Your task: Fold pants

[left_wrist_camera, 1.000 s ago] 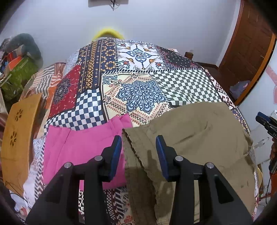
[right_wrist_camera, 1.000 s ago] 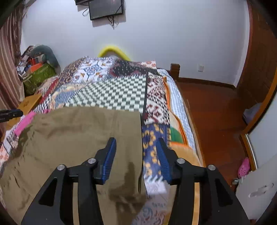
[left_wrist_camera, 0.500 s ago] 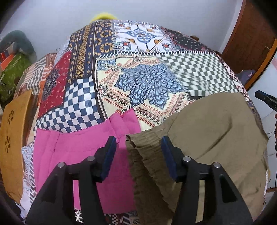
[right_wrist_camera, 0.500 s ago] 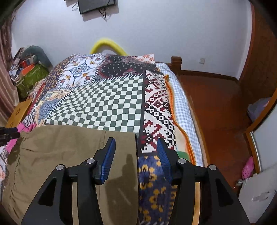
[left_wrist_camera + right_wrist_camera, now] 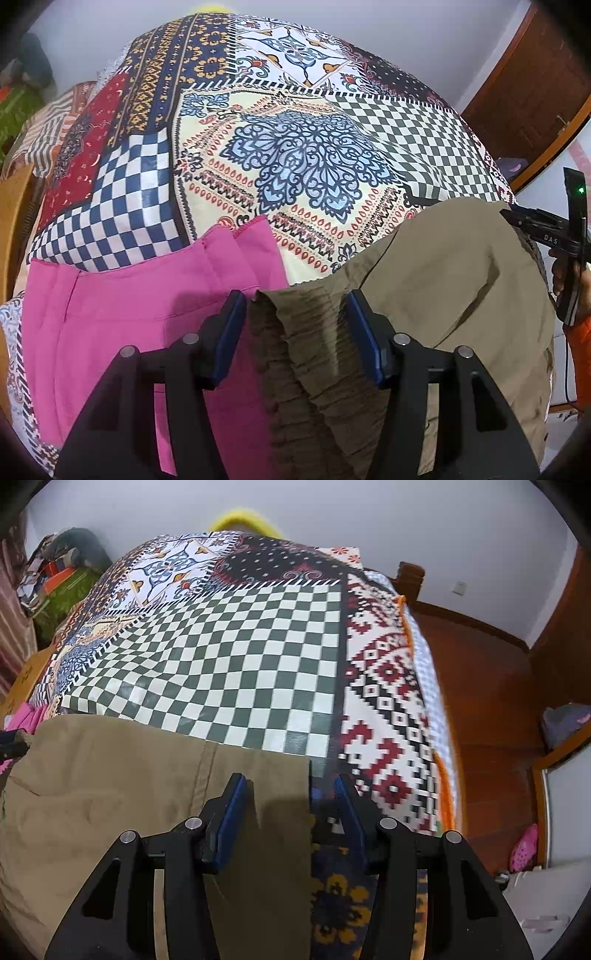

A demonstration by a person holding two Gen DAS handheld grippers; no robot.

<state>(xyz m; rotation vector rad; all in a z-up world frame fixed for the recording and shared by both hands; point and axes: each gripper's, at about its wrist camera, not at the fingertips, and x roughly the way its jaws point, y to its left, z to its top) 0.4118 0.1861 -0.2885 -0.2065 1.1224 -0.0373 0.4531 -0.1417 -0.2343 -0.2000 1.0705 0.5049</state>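
Khaki pants (image 5: 443, 280) lie flat on the near part of a patchwork bedspread (image 5: 303, 162). My left gripper (image 5: 295, 299) hovers over their gathered waistband (image 5: 295, 332). Its blue pads (image 5: 229, 332) stand apart on either side of the band without pressing it. In the right wrist view the same pants (image 5: 110, 794) fill the lower left. My right gripper (image 5: 289, 781) is open over their right edge, one finger above the cloth and the other above the bedspread (image 5: 236, 657). The right gripper's tip (image 5: 546, 229) shows at the far side of the pants.
A pink garment (image 5: 129, 317) lies beside the pants on the left. To the right of the bed is a wooden floor (image 5: 487, 709) with a pink shoe (image 5: 524, 845). Piled clutter (image 5: 55, 572) sits at the back left, by the wall.
Both grippers have sunk closer to the bed and tilted further down. The left jaws stand wider apart than before. The right gripper has drifted along the pants' right edge.
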